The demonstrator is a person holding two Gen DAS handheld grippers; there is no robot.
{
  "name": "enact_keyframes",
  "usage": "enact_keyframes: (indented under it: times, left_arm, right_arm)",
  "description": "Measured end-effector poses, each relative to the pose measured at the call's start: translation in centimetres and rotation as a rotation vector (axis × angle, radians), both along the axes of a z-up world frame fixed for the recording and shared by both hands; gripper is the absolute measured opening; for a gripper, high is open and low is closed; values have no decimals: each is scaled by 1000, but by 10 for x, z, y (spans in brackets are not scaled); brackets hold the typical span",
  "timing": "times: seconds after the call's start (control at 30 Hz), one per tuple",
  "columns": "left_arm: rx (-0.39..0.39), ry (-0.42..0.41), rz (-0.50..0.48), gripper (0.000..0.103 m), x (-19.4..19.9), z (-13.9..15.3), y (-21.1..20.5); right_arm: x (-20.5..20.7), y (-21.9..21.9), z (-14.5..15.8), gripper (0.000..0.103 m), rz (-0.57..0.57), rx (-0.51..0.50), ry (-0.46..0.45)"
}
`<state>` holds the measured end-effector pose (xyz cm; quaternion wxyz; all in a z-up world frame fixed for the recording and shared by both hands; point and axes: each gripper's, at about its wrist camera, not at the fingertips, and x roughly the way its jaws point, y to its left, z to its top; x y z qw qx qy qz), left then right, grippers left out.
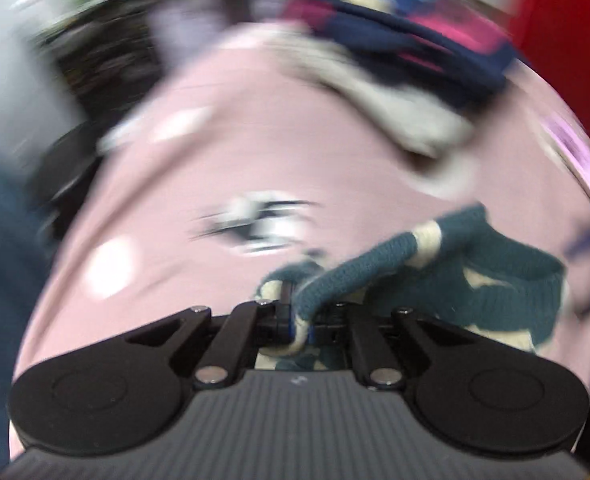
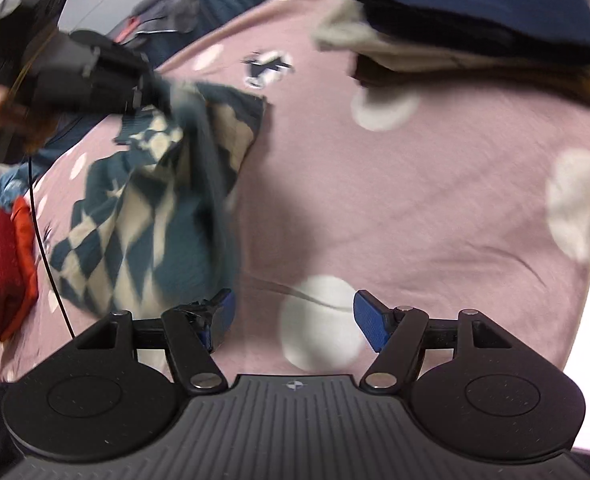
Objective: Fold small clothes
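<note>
A small teal and cream knit sweater with a diamond pattern hangs from my left gripper over the pink bed sheet. In the left wrist view my left gripper is shut on the sweater's teal ribbed edge, and the rest of it trails to the right. My right gripper is open and empty, low over the sheet, just right of the hanging sweater. Its blue pads stand wide apart.
A stack of folded clothes, navy with pink on top, sits at the far end of the sheet. Red and green clothes lie at the left edge. The sheet has white dots and a small cartoon print.
</note>
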<state>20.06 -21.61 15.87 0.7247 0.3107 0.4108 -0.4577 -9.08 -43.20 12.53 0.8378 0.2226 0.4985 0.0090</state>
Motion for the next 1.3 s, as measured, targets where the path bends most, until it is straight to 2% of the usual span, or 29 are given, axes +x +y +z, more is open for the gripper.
enact_keyframes:
  times: [0.07,0.13,0.3,0.37,0.47,0.57,0.67,0.77,0.87,0.97,1.03,1.07,1.13,1.2,1.3]
  left_arm:
    - [-48,-7,174,5,30,16,28]
    - [-66,-43,257,5,49,28,45]
    - [-57,-6,342,6,42,17,88]
    - [-99,26,399,6,36,12,104]
    - [-173,62,493,6,32,9,123]
    - [-210,89,529,6,29,5,130]
    - [-222,85,525,6,31,6,128]
    - [-235,100,540,6,39,6,130]
    - [-233,117,557,6,45,0,137]
    - [-215,142,585,6,51,-11,147]
    - [-211,149,603,6,53,-15,154]
    - [-211,148,610,6,53,-16,157]
    - [-227,145,618,6,53,-14,164]
    - [-254,141,631,6,53,-9,171]
    - [-297,104,664,6,49,6,179]
  right_arm:
    - [12,9,3,103,27,3,-14]
    - [26,20,6,103,63,19,-32]
    - [67,53,8,103,92,99,-65]
    - [86,66,5,103,75,144,-64]
    - [117,89,3,103,4,202,-47]
    - [145,115,5,103,-96,255,-56]
    - [164,157,18,103,-87,150,-118]
    - [177,196,17,103,-41,54,-85]
    - [184,230,0,103,-1,-53,-63]
    - [186,265,-23,103,80,-318,-57]
    - [182,273,-29,102,147,-428,-111]
    - [179,270,-27,60,169,-442,-133]
    - [170,249,-17,5,198,-383,-180]
    - [161,222,-5,3,195,-325,-184]
    - [145,172,27,2,111,-276,-255]
